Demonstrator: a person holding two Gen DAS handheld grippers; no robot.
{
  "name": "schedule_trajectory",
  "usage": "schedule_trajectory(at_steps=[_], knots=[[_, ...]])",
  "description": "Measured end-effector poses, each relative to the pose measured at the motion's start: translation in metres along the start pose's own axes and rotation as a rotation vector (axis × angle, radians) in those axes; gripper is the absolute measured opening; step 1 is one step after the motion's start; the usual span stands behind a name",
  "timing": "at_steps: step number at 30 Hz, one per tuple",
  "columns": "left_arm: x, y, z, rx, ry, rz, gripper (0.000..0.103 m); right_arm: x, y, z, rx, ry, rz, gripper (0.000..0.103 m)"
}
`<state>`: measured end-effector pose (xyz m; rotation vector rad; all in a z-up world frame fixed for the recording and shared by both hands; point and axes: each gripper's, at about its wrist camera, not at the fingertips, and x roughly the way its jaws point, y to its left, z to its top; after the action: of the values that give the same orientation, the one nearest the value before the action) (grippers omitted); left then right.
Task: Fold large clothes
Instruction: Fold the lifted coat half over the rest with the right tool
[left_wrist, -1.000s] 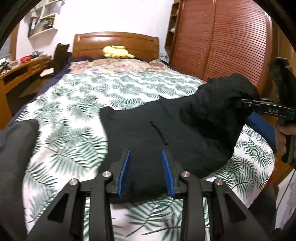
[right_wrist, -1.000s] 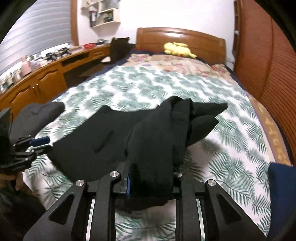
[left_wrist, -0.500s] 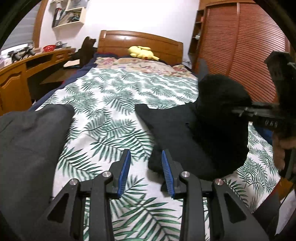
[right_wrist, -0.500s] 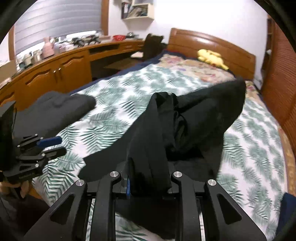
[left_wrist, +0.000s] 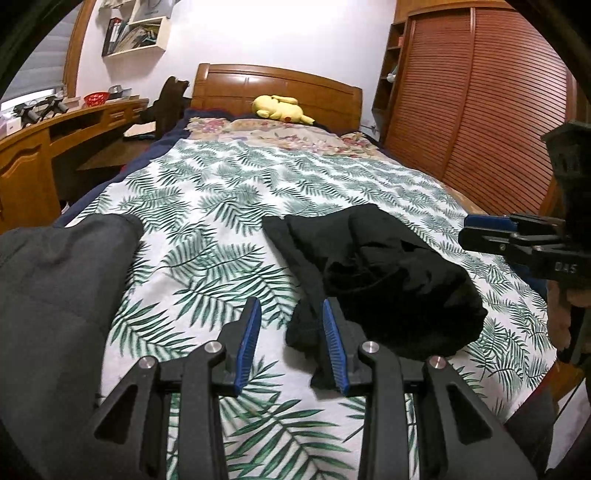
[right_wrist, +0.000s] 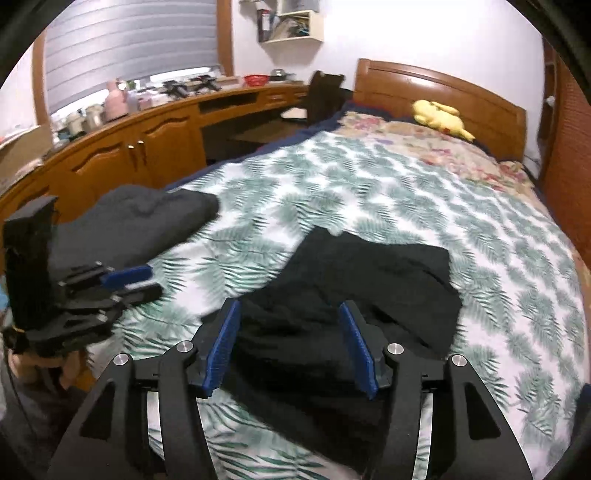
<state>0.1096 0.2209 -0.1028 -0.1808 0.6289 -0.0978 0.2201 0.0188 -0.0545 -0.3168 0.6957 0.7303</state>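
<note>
Both your left claw (left_wrist: 291, 336) and right claw (right_wrist: 291, 345) are gaping wide and holding nothing, hanging over the soft, floppy, probably light black top (left_wrist: 399, 277) lying bunched on the bed (left_wrist: 221, 221), so pinch its near edge.

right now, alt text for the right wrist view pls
The open right claw hovers over a black garment lying loosely folded on a leaf-print bedspread. The left claw sits at far left near a dark grey garment.
</note>
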Motion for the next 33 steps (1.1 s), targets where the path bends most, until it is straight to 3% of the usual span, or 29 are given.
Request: schedule_trajectory(at_steps=[5,7,11,15,27,28,29,31,33], knots=[[0.003,-0.015,0.007,0.017,-0.021,-0.035,0.033,-0.003,-0.036,-0.023,0.058,0.022,-0.065,0.052],[0.003,-0.022,0.01,0.023,-0.029,-0.047,0.033,0.002,-0.047,-0.036,0.074,0.05,-0.078,0.045],[0.007,-0.041,0.016,0.043,-0.039,-0.086,0.033,0.025,-0.057,-0.067,0.116,0.144,-0.017,0.042],[0.019,-0.058,0.018,0.068,-0.028,-0.118,0.033,0.038,-0.051,-0.092,0.109,0.157,0.011,0.042],[0.064,-0.085,0.004,0.128,0.081,-0.076,0.033,0.027,-0.06,-0.095,0.07,0.124,0.084,0.042],[0.063,-0.085,0.004,0.133,0.081,-0.072,0.03,0.026,-0.061,-0.095,0.067,0.12,0.09,0.042],[0.063,-0.085,0.003,0.137,0.086,-0.069,0.017,0.023,-0.063,-0.093,0.061,0.114,0.099,0.042],[0.061,-0.083,0.003,0.124,0.089,-0.082,0.008,0.018,-0.067,-0.09,0.055,0.103,0.11,0.042],[0.057,-0.084,0.001,0.137,0.083,-0.06,0.006,0.014,-0.074,-0.087,0.045,0.085,0.122,0.042]])
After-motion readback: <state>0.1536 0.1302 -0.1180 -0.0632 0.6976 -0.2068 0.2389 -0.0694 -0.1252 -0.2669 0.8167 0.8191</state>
